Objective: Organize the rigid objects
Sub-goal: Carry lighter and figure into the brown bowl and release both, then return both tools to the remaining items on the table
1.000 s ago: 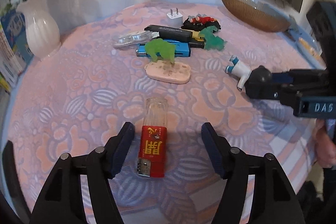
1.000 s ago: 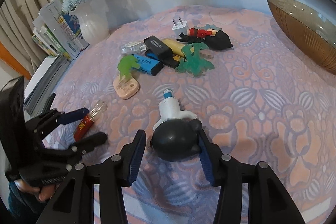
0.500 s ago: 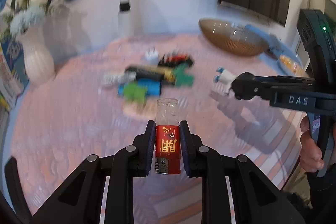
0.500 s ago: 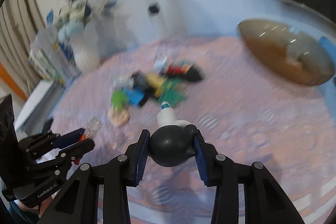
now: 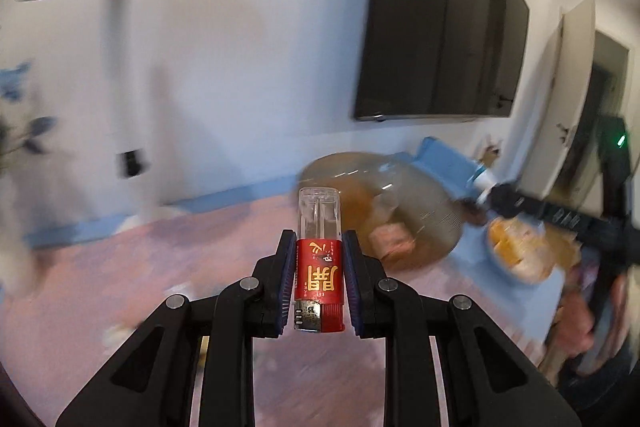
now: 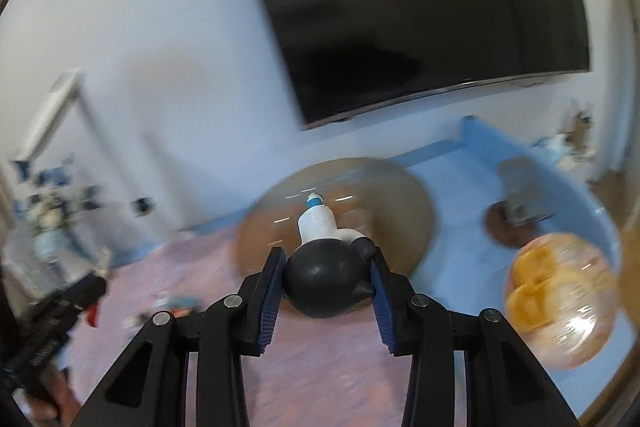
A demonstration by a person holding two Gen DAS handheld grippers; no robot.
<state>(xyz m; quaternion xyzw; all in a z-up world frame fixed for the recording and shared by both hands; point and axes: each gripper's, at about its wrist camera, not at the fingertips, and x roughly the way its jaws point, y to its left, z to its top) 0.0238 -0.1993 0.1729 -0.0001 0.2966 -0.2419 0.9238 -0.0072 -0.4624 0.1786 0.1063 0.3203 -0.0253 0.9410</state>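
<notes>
White wall w/ a big dark TV [image 5: 440, 27] at the back, pink patterned cloth [image 5: 120, 287] over the table, all smeared by motion. Far left there's a vase w/ blue flowers [image 6: 48, 223], too blurred for detail.

Left gripper [image 5: 319, 267] is clamped tight on the red lighter [image 5: 319, 275], pads on both long sides, clear end sticking out past the tips, held up off the cloth. To its right, near the far edge, sits the brown bowl [image 5: 420, 195]; something pinkish shows in it, can't tell what.

Right gripper [image 6: 326, 285] is closed round the toy [image 6: 324, 279], black round end squeezed between the pads, white neck pointing at the bowl. It's in the air too.

Further right, a bag of orange stuff [image 6: 560, 299] on the blue part.

Risks, as I see it: the toy's round body could squirm out of flat pads. Both grippers seem headed for the same bowl, so they may knock together. Dropping from height could bounce things out.
</notes>
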